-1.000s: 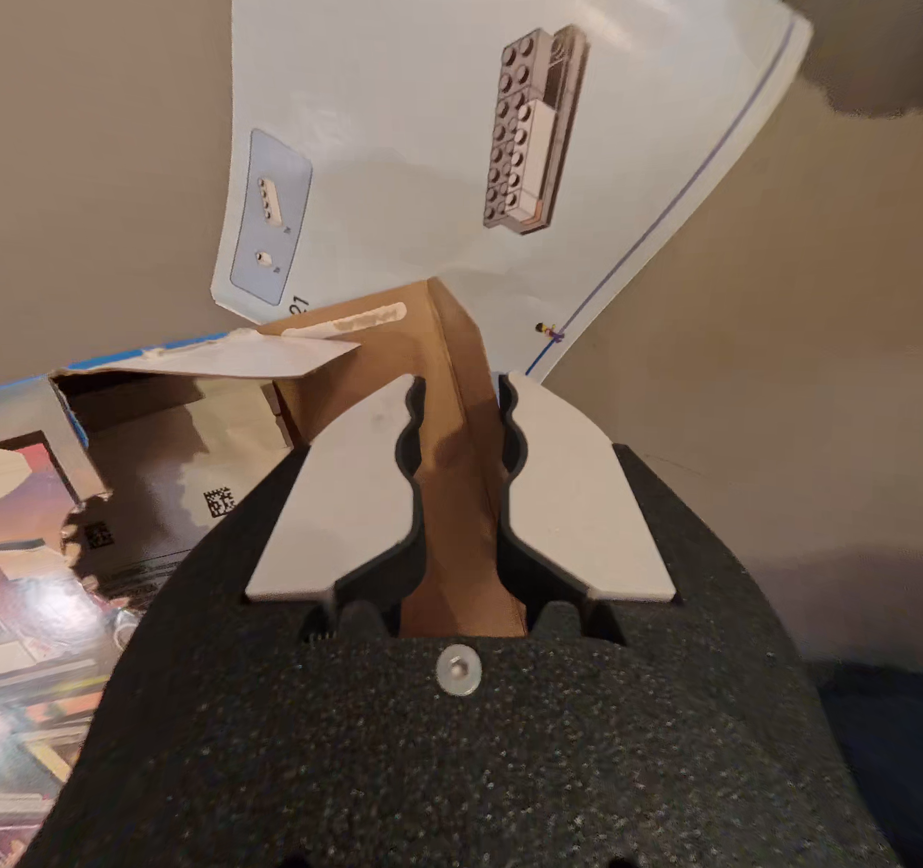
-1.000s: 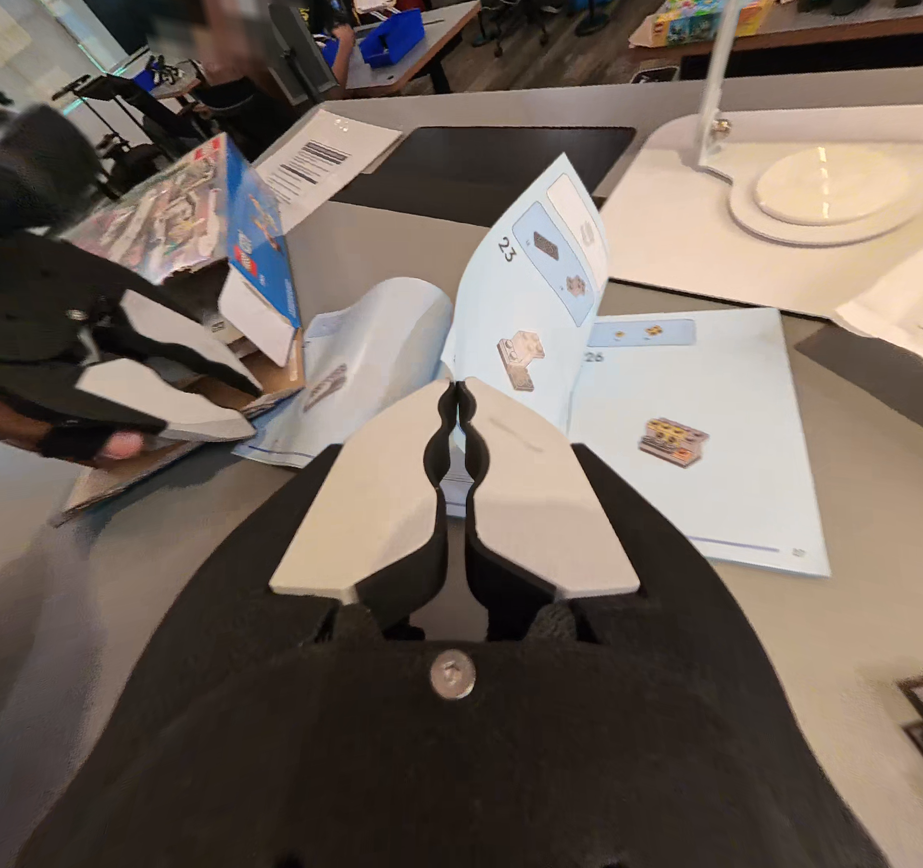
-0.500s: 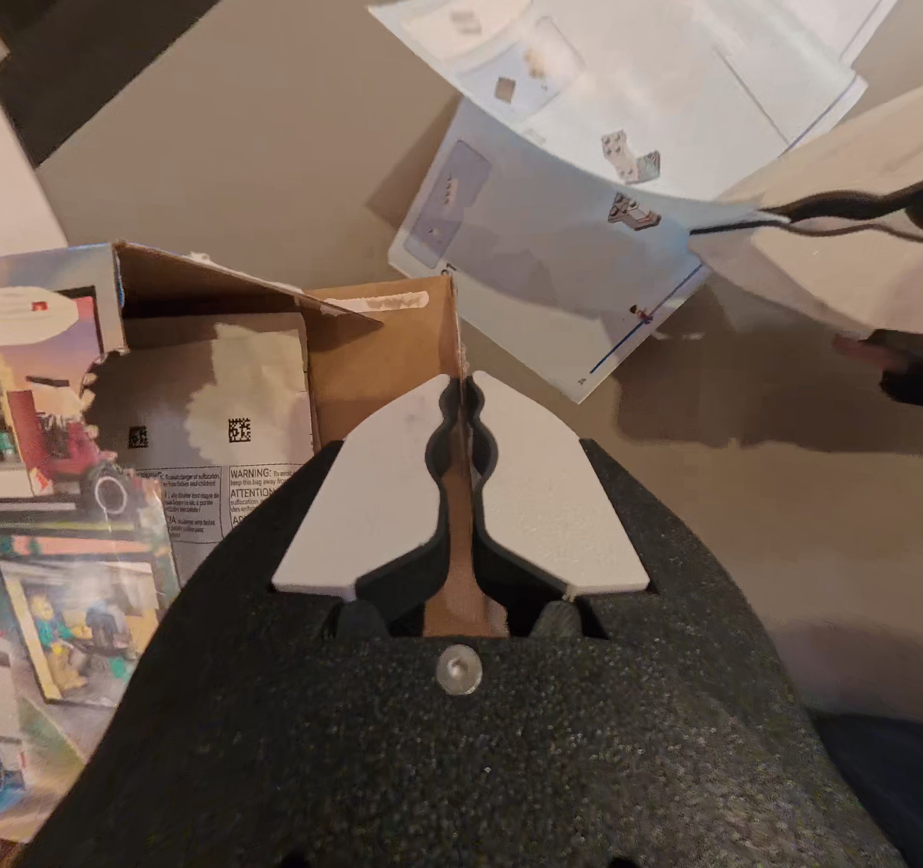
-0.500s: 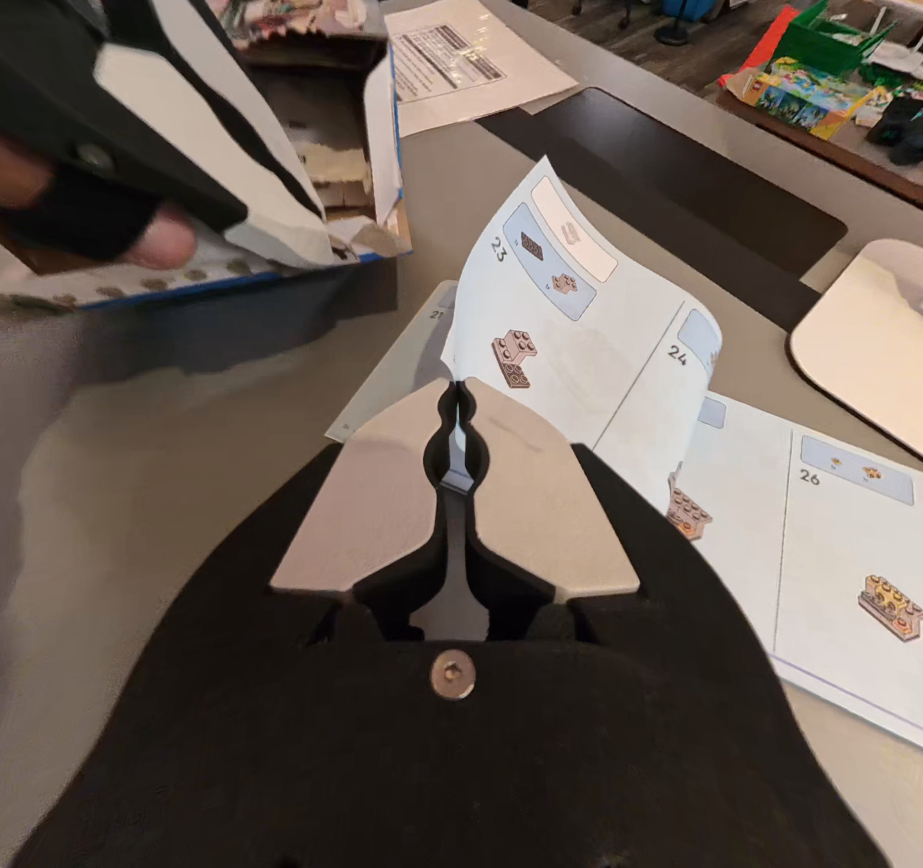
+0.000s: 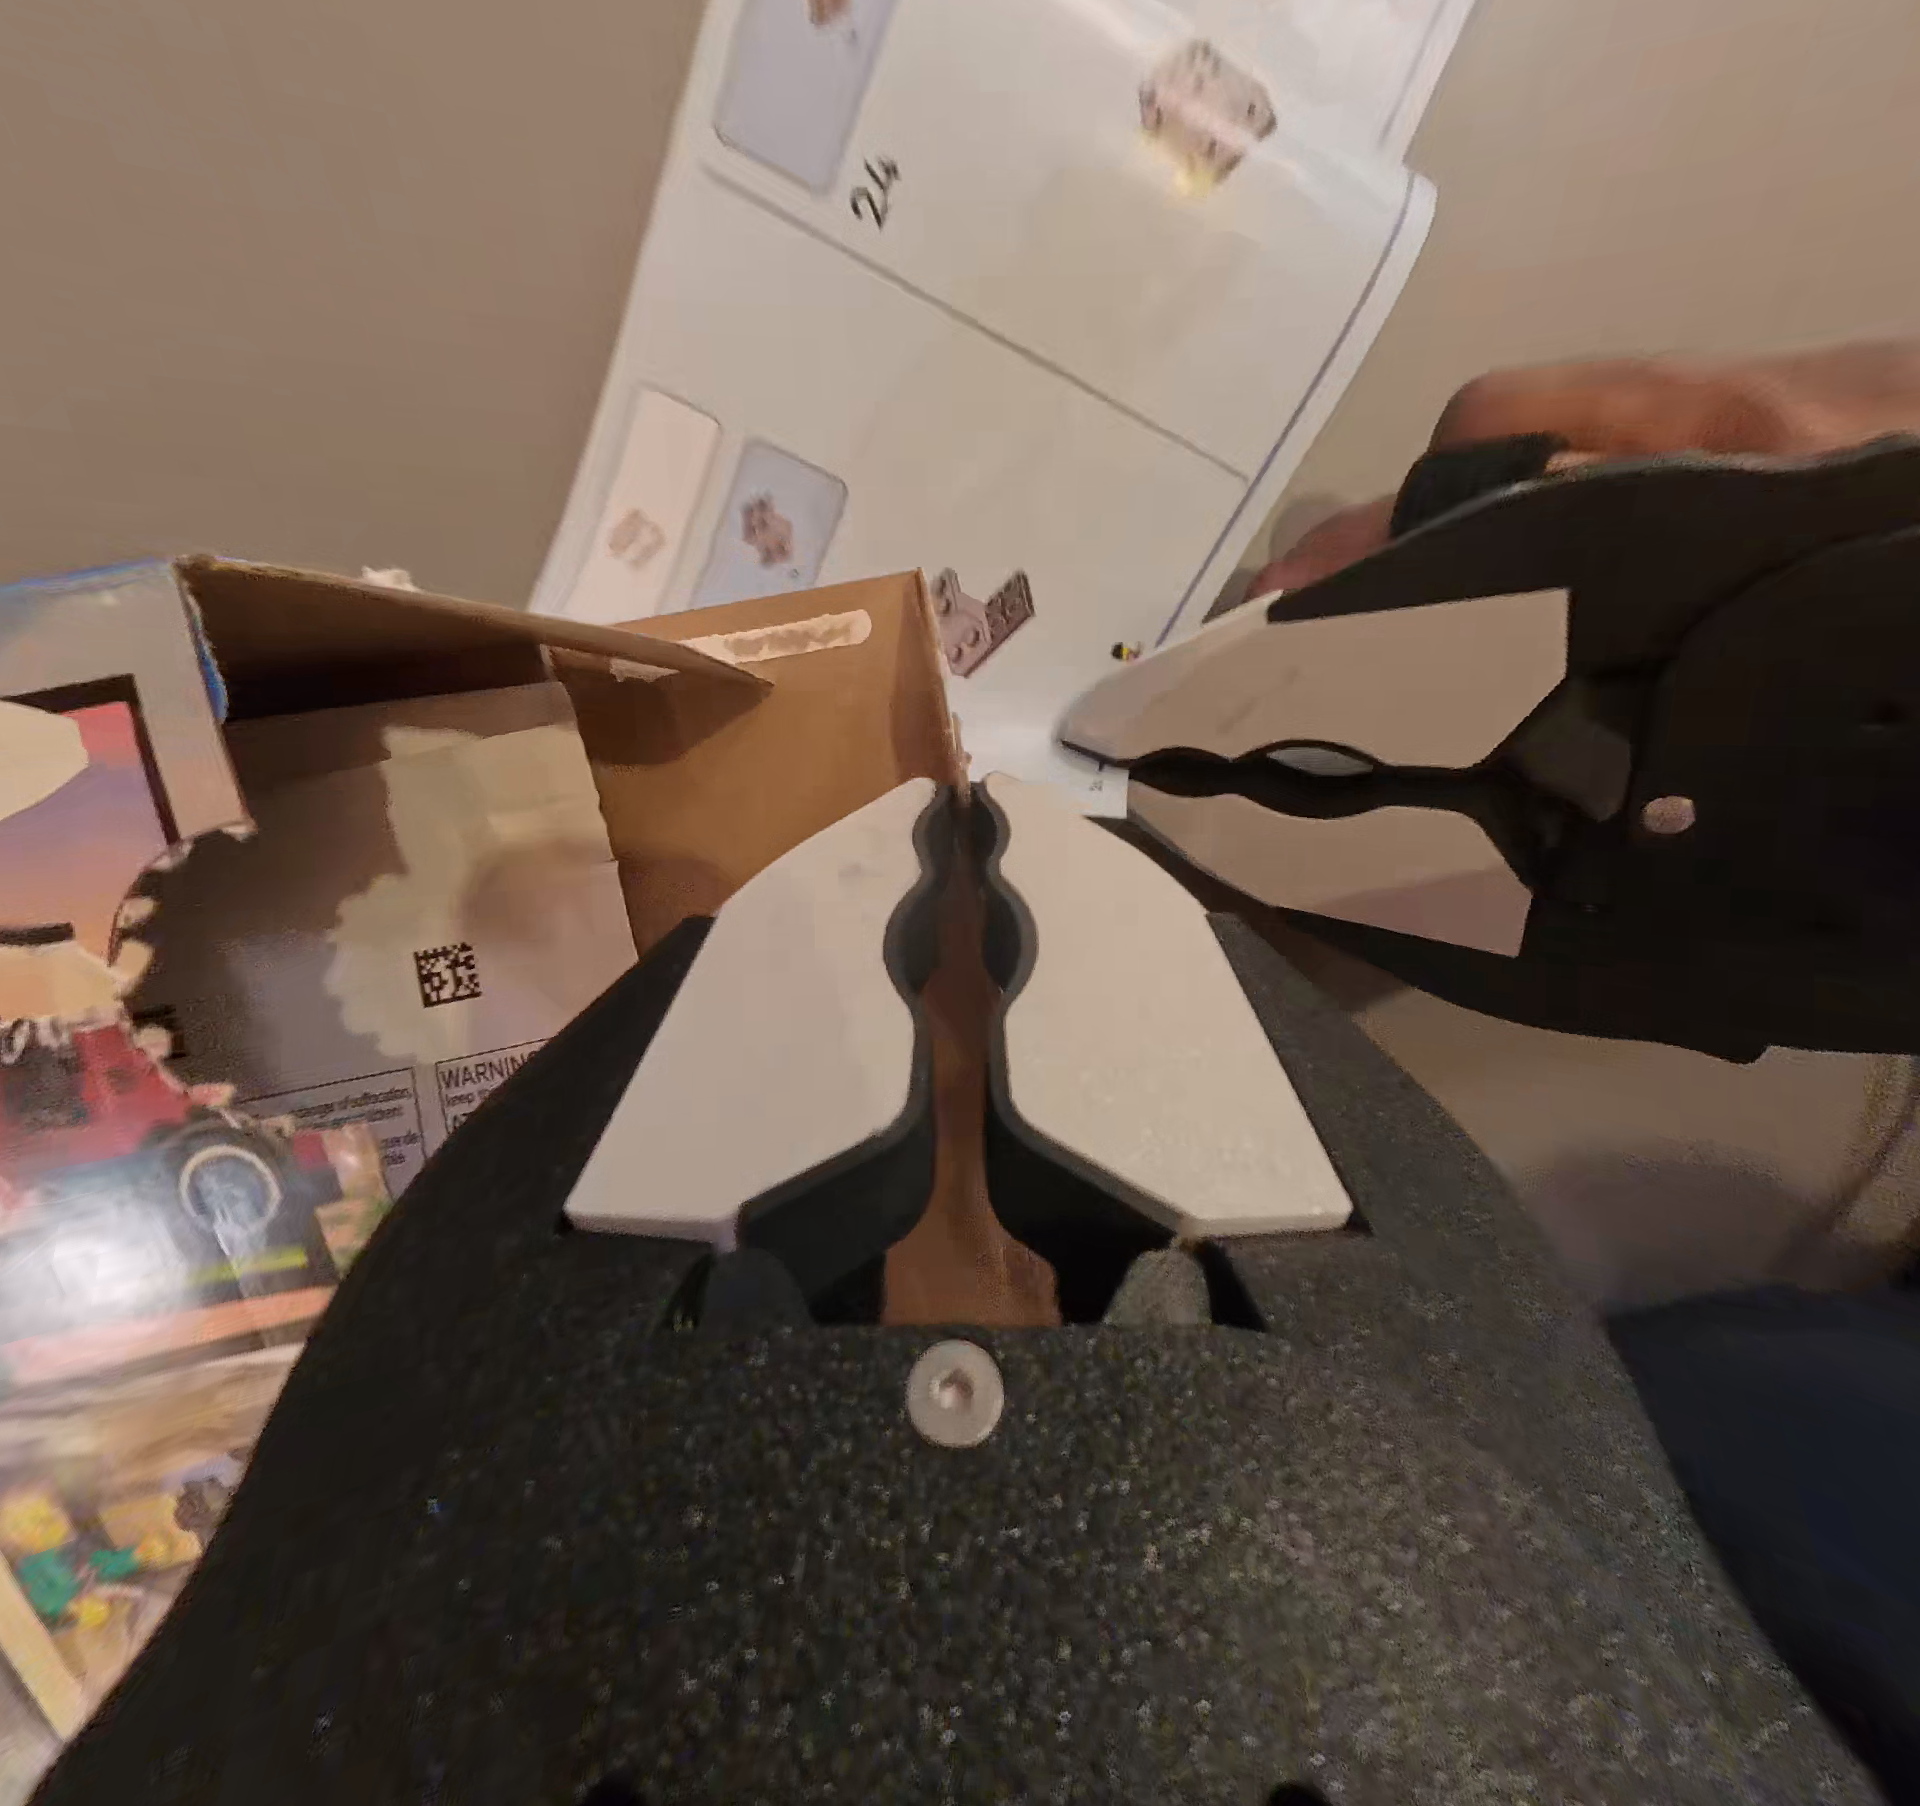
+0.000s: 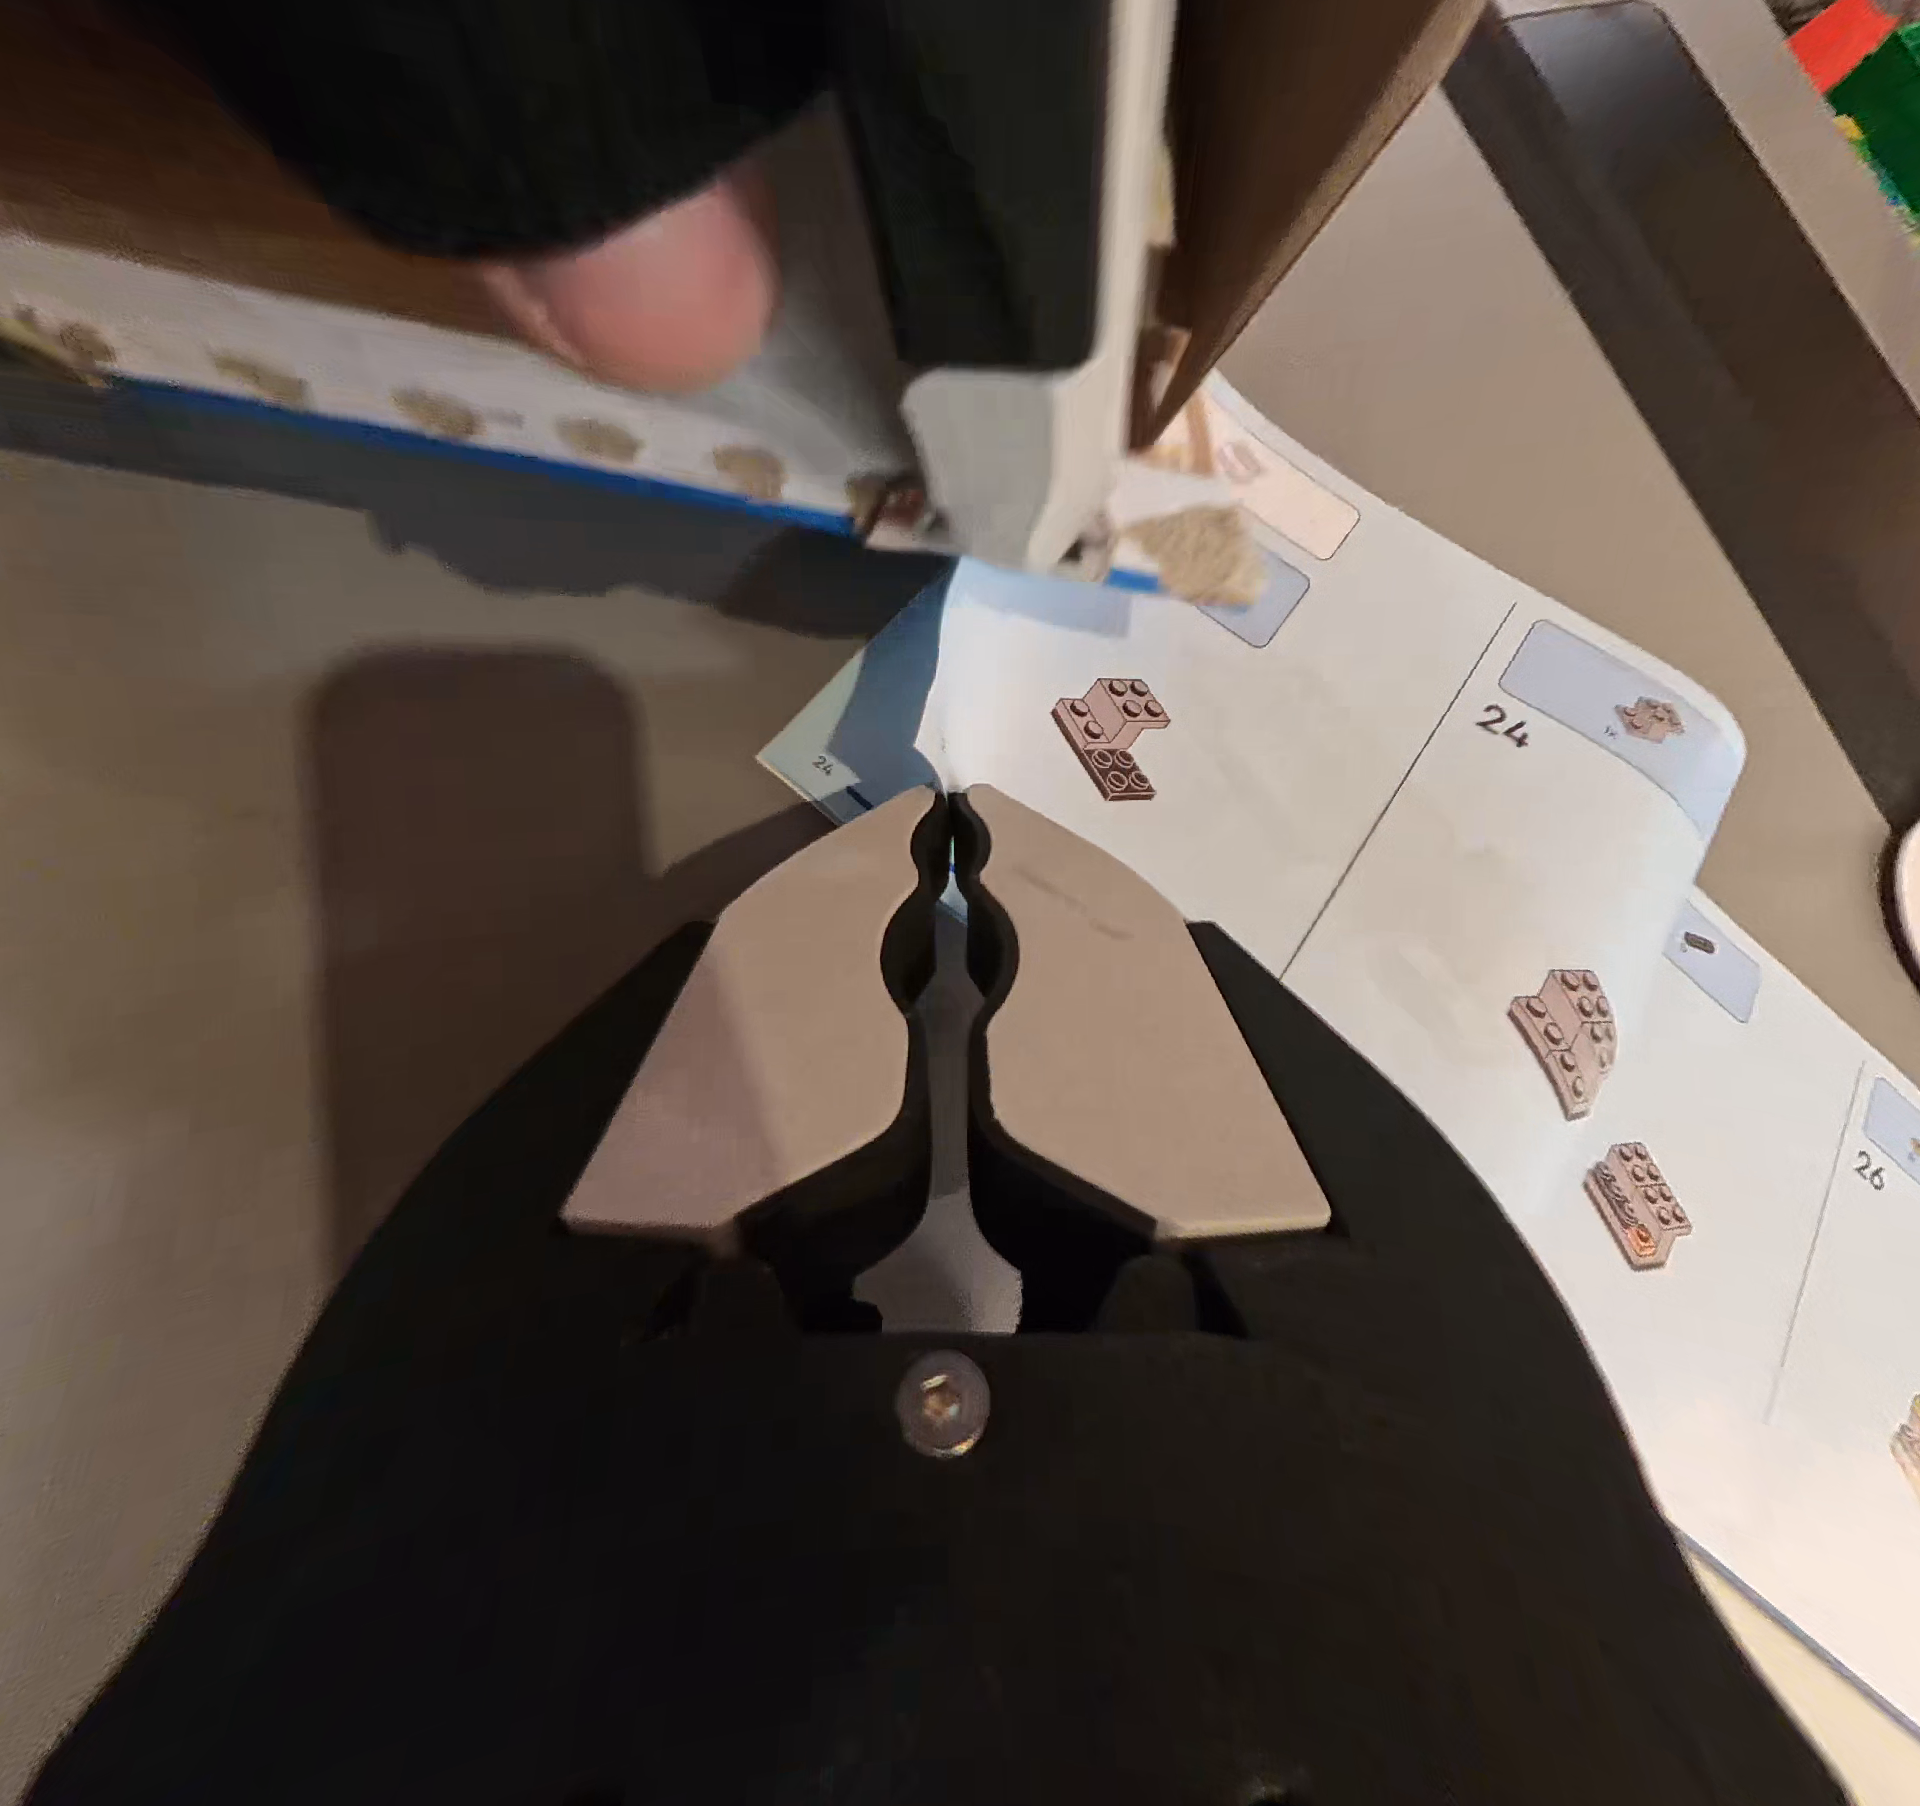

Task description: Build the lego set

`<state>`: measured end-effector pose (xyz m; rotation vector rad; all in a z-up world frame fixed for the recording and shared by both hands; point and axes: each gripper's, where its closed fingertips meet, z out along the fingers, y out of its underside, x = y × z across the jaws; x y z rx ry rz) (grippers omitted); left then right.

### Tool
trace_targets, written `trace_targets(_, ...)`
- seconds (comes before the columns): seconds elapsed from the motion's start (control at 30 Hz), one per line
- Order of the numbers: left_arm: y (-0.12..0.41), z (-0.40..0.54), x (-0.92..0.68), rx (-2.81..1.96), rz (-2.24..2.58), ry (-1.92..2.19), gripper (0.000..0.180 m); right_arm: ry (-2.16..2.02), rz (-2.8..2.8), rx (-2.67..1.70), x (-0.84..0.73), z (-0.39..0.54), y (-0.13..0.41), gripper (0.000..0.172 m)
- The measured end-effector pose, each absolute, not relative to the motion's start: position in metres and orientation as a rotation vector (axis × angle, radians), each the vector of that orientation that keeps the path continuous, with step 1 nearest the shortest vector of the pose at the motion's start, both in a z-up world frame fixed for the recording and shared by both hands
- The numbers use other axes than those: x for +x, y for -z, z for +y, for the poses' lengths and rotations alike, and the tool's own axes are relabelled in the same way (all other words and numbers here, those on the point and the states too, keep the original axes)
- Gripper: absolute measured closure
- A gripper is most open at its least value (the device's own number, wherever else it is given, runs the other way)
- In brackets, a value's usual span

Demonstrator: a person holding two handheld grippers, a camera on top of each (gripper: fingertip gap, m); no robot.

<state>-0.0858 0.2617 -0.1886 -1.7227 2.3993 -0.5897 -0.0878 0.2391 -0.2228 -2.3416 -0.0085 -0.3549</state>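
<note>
Beige tabletop [image 6: 208,821] fills the background of both views. At middle left of the left wrist view sits the toy box [image 5: 312,873], torn open, and my left claw [image 5: 966,800] is clamped on its brown cardboard flap [image 5: 790,748], which runs back between the fingers. I judge that thin flap could tear or slip out if I pull at an angle. At frame right, my right claw [image 6: 949,806] pinches the corner of the instruction booklet's page [image 6: 1299,821], just beside the box; the paper could crease or rip where it rubs the box edge.
</note>
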Motion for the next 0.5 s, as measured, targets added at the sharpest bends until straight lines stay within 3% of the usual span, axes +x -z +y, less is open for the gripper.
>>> trace_targets(0.27, 0.216, 0.261, -0.097, -1.813, 2.480, 0.593, 0.177, 0.315, -0.034, -2.346, -0.090, 0.240, 0.227, 0.172)
trace_targets(0.5, 0.222, 0.256, -0.102, -1.836, 2.523, 0.612, 0.171, 0.164, -0.106, -2.326, -0.118, 0.239, 0.223, 0.148)
